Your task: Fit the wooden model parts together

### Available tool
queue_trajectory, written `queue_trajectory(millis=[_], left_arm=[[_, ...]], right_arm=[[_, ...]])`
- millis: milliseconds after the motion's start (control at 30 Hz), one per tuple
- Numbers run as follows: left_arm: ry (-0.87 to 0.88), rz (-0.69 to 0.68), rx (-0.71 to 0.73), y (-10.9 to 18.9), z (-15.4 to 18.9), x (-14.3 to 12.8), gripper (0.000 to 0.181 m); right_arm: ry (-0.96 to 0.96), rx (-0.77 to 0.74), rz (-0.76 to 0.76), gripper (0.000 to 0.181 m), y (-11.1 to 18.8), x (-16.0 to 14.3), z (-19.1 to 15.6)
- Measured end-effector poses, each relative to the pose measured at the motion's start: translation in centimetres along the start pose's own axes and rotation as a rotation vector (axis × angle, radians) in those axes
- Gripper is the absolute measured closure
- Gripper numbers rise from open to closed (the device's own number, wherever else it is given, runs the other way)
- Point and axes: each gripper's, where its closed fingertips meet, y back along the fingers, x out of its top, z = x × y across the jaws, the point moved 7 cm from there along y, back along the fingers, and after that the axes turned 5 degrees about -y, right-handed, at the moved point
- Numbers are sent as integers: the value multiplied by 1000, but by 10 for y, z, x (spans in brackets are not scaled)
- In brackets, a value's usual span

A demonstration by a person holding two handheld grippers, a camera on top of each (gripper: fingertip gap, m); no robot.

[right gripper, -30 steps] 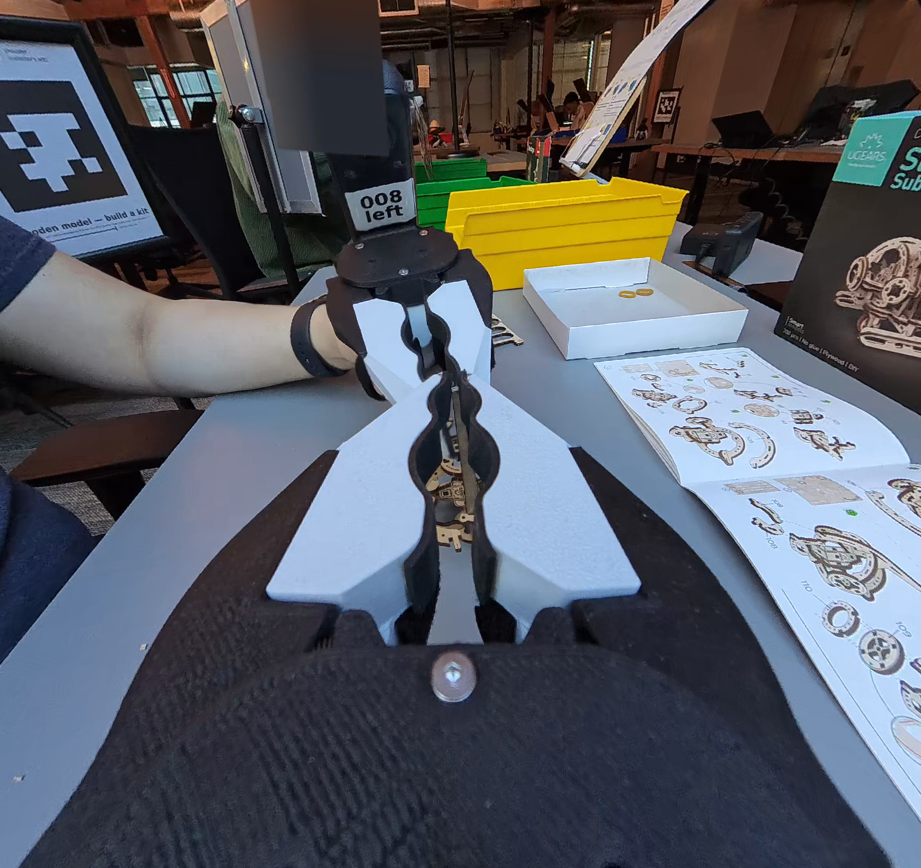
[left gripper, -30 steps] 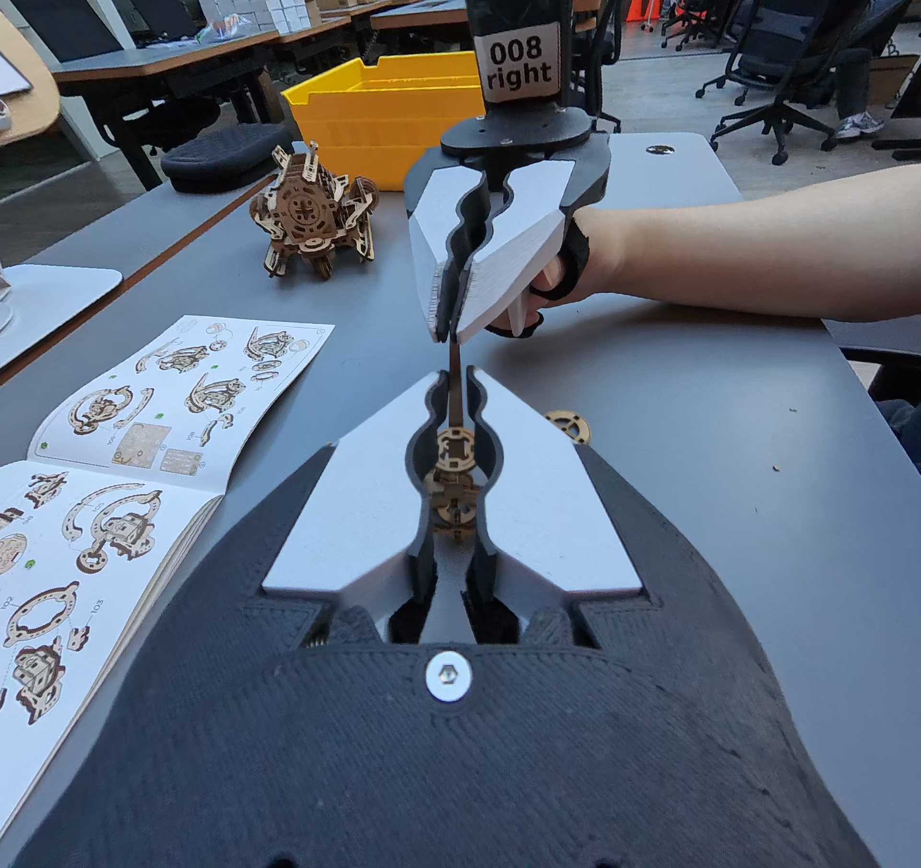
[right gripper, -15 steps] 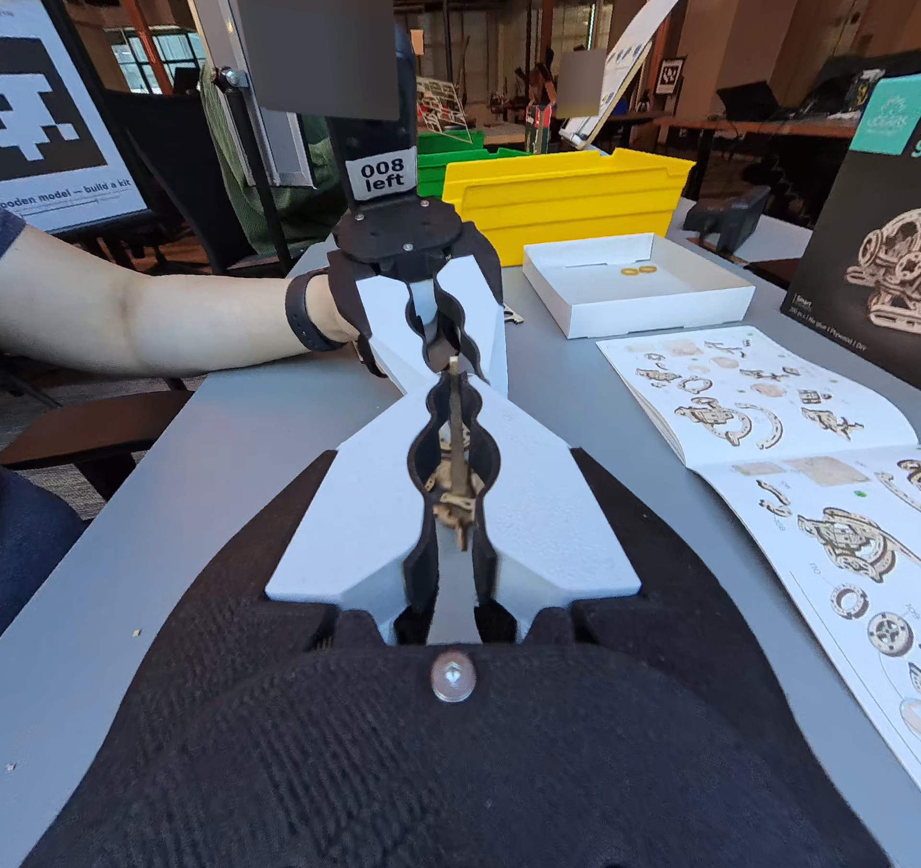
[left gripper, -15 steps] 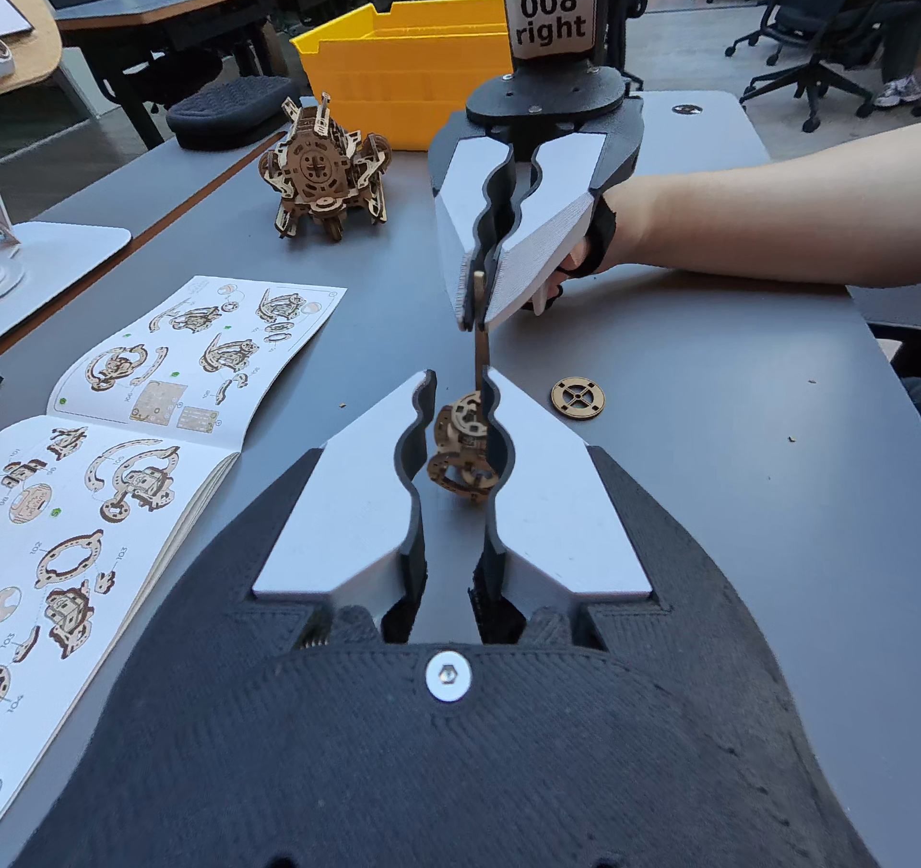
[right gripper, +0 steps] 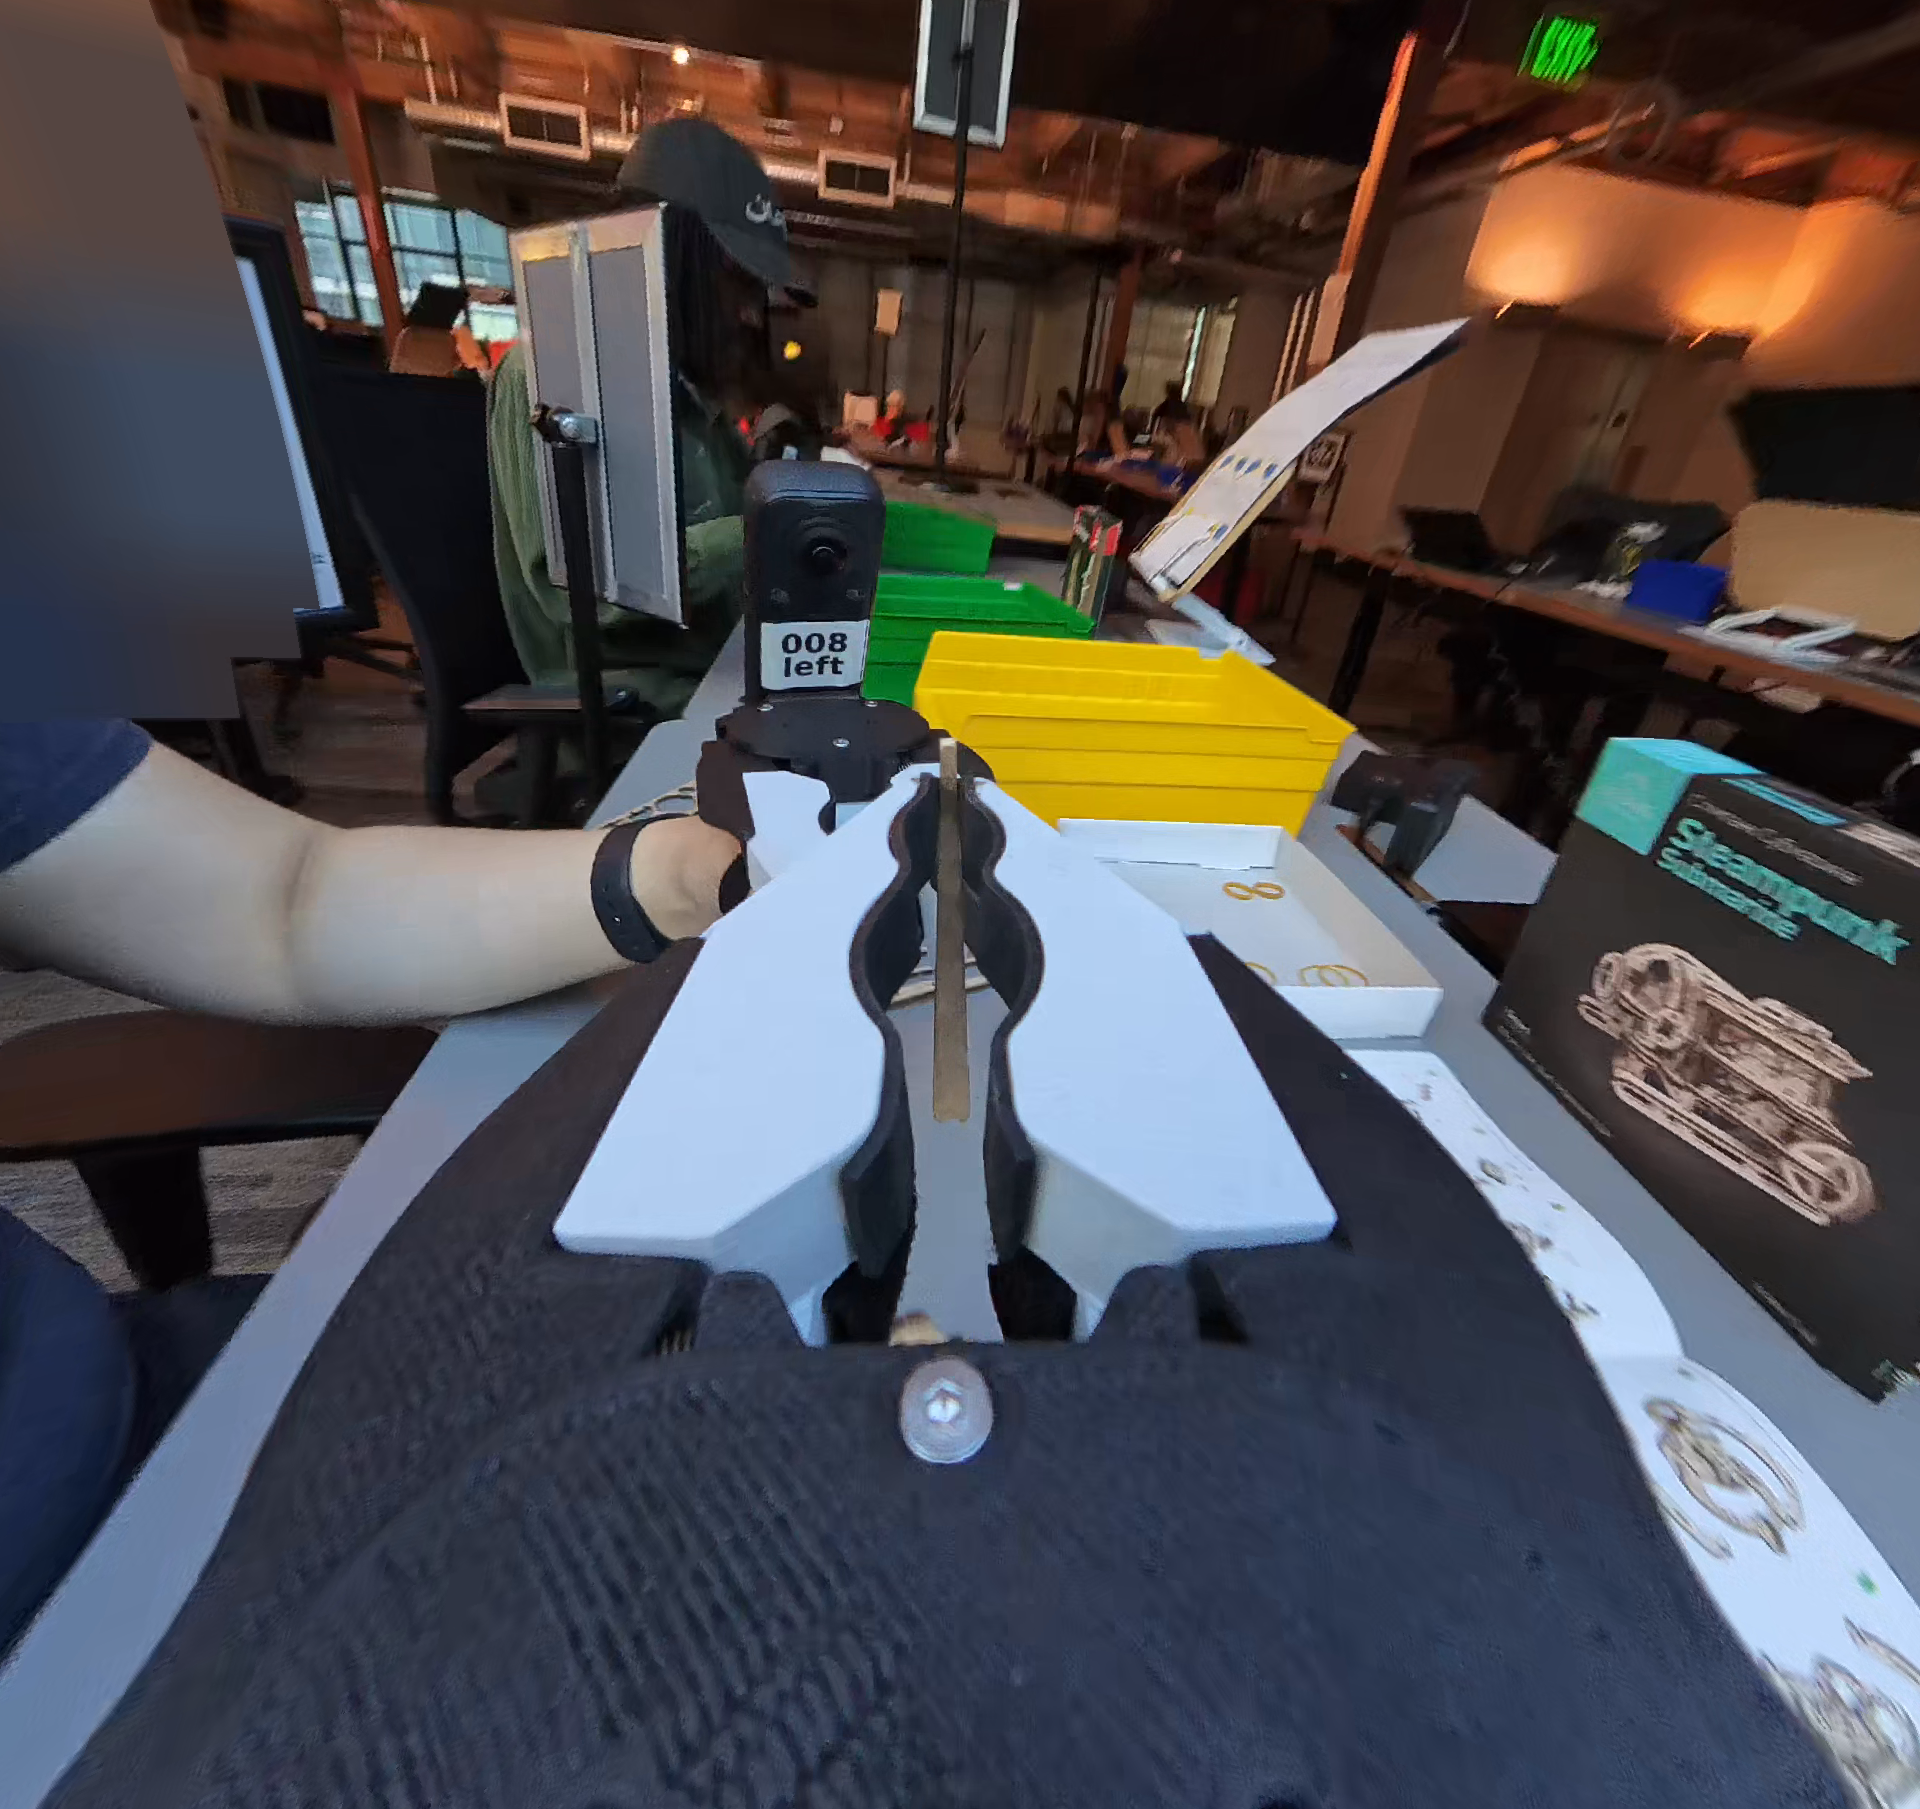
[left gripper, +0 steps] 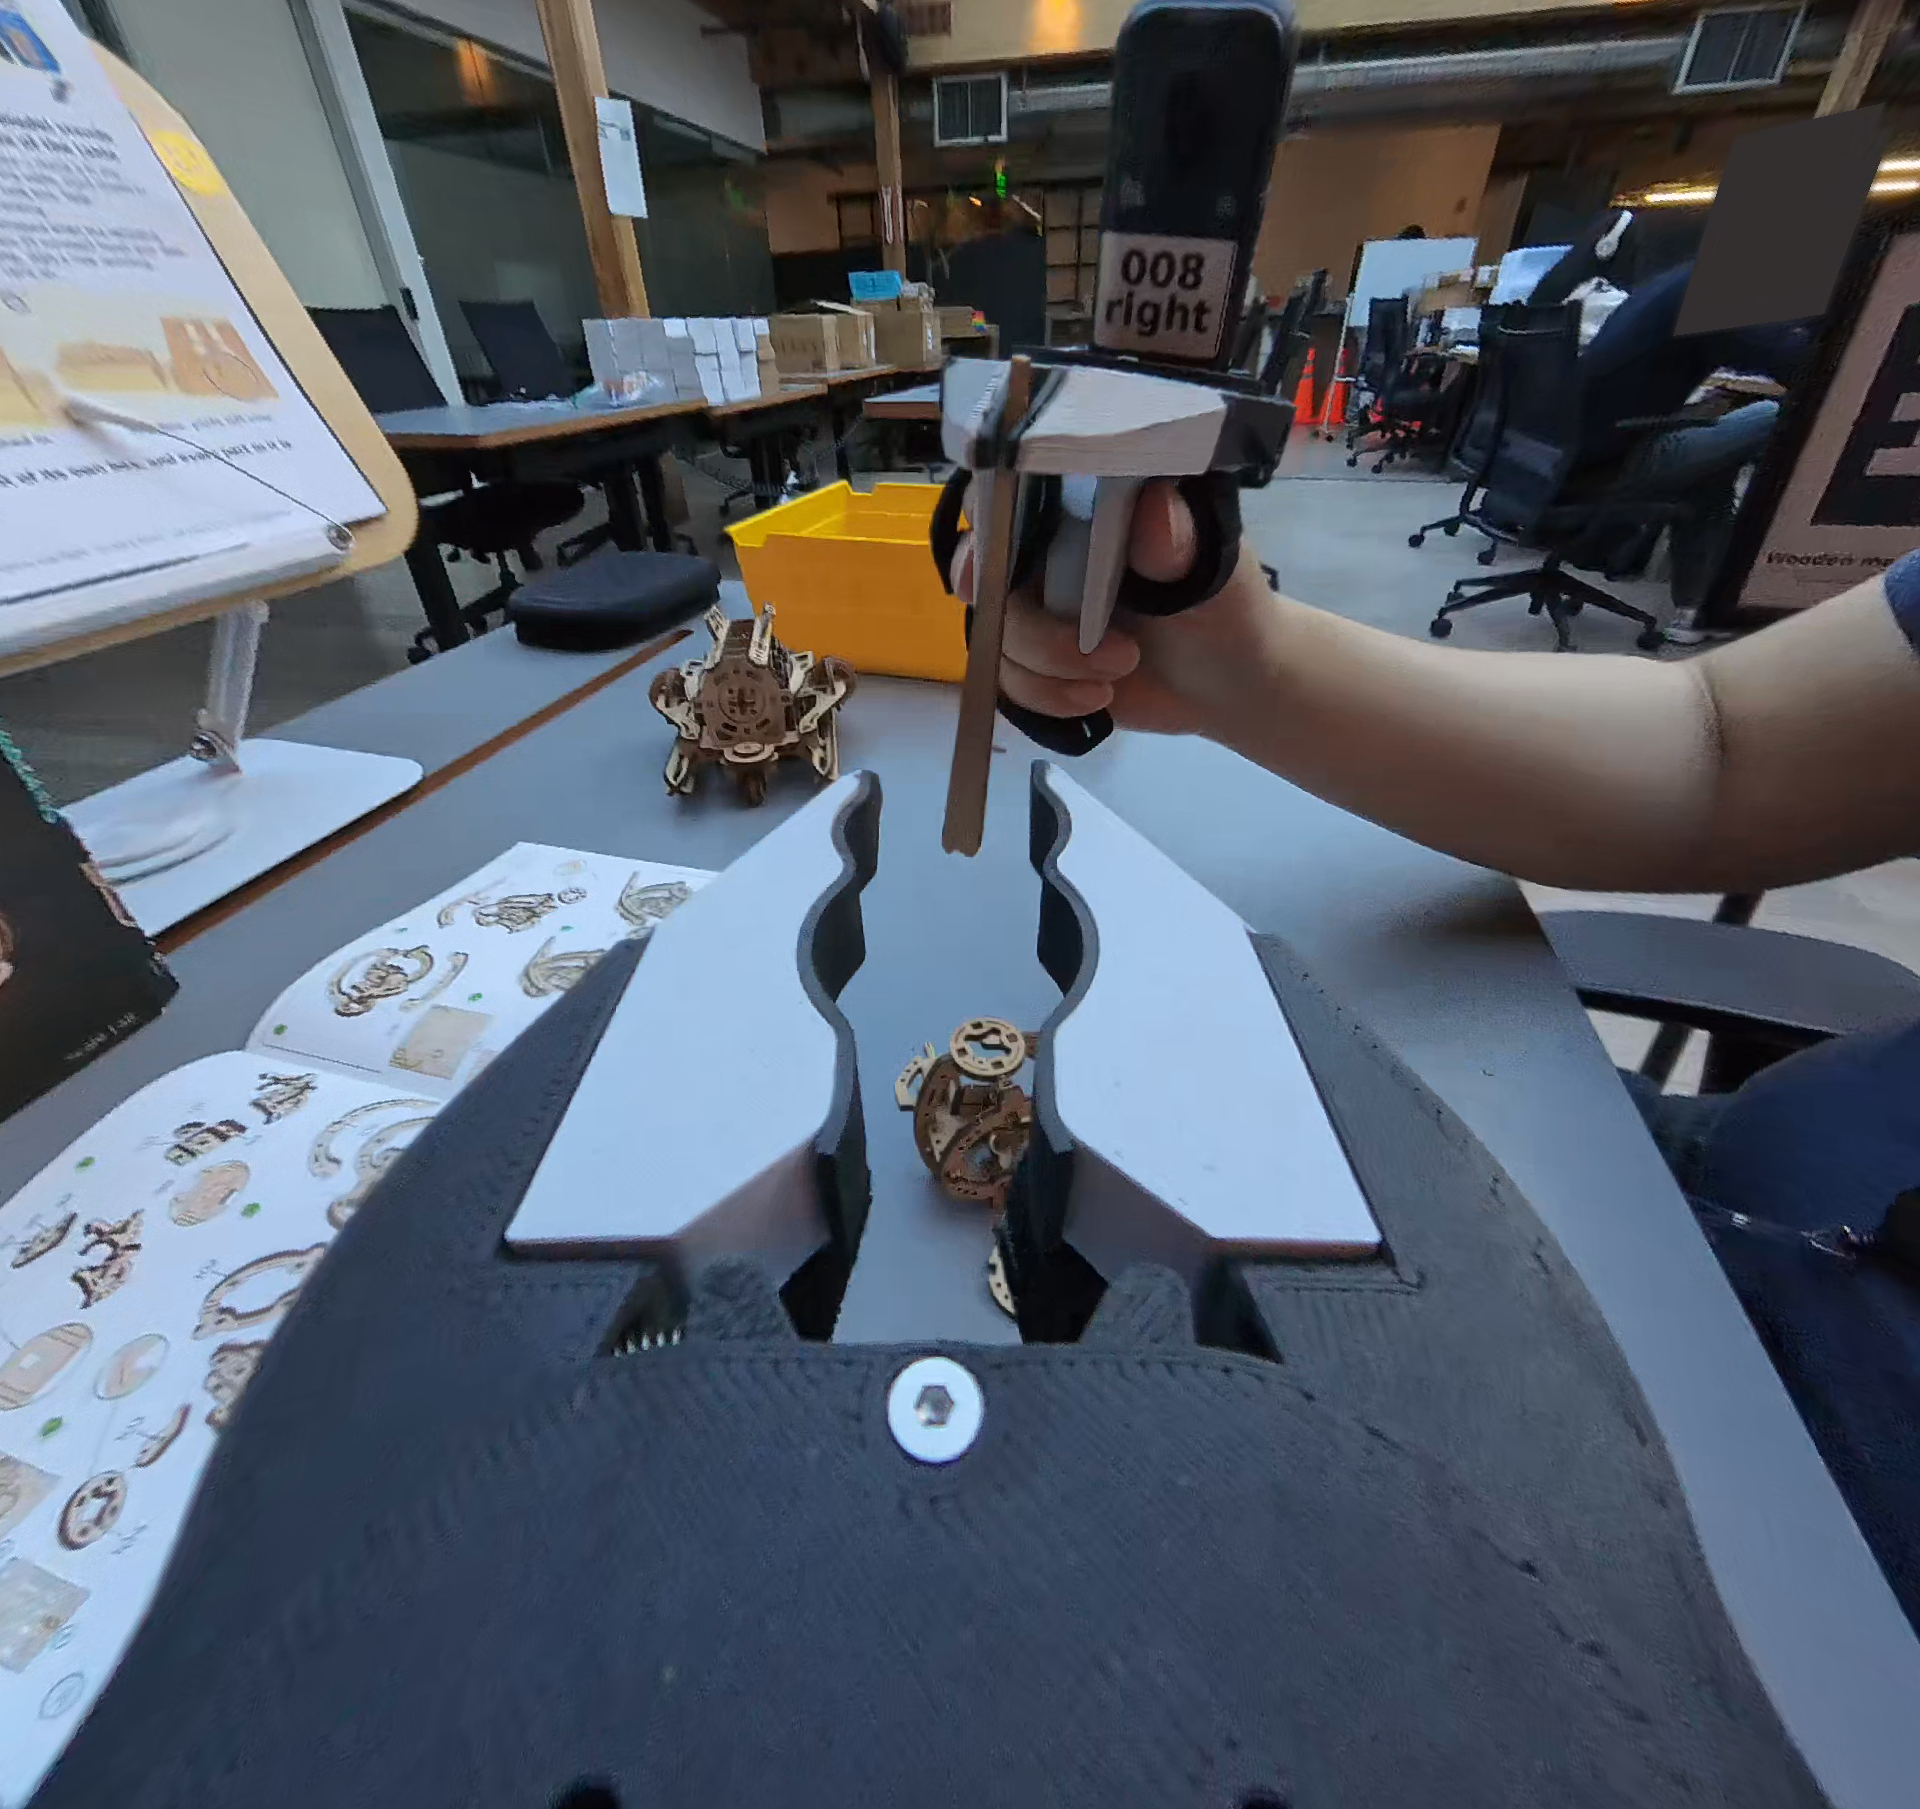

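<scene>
My left gripper [left gripper: 948, 793] is open and hovers over the grey table [left gripper: 1299, 886]. A small round wooden sub-assembly [left gripper: 971, 1120] lies on the table below it, close to the right finger. My right gripper [left gripper: 1000, 421] is raised above and beyond it, shut on a thin wooden stick [left gripper: 977, 637] that hangs down towards the left fingertips. In the right wrist view the stick [right gripper: 948, 928] stands upright between the shut fingers of my right gripper [right gripper: 943, 795]. The left gripper [right gripper: 790, 824] shows behind them, partly hidden.
A finished wooden model [left gripper: 748, 710] and a yellow bin [left gripper: 862, 575] stand at the back. An open instruction booklet [left gripper: 364, 1084] lies to the left. A white tray [right gripper: 1247, 907] and a black kit box [right gripper: 1714, 1011] are on the right. A person [right gripper: 623, 533] sits at the neighbouring table. About 6 centimeters separates my left fingertips from my right.
My left gripper has opened and let go of the sub-assembly, which now lies on the table. My right gripper has lifted up and away with the stick.
</scene>
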Motion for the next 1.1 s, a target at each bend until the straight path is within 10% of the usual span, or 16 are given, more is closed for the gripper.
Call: queue_trajectory(millis=[33,433,600,833,1000,1100], left_arm=[[-3,1,10,3,0,4,154],[147,127,532,126,-17,14,180],[259,456,588,193,-2,19,180],[153,593,524,221,17,30,180],[167,593,449,235,27,30,179],[175,293,537,286,41,14,144]], right_arm=[[-14,2,-12,181,-11,8,0],[-92,173,-231,174,-199,5,-14],[-252,208,-32,157,-203,-2,-15],[-1054,602,-146,153,-245,-60,-39],[-1043,773,-163,181,-259,-61,-59],[-925,667,-273,181,-263,-61,-48]])
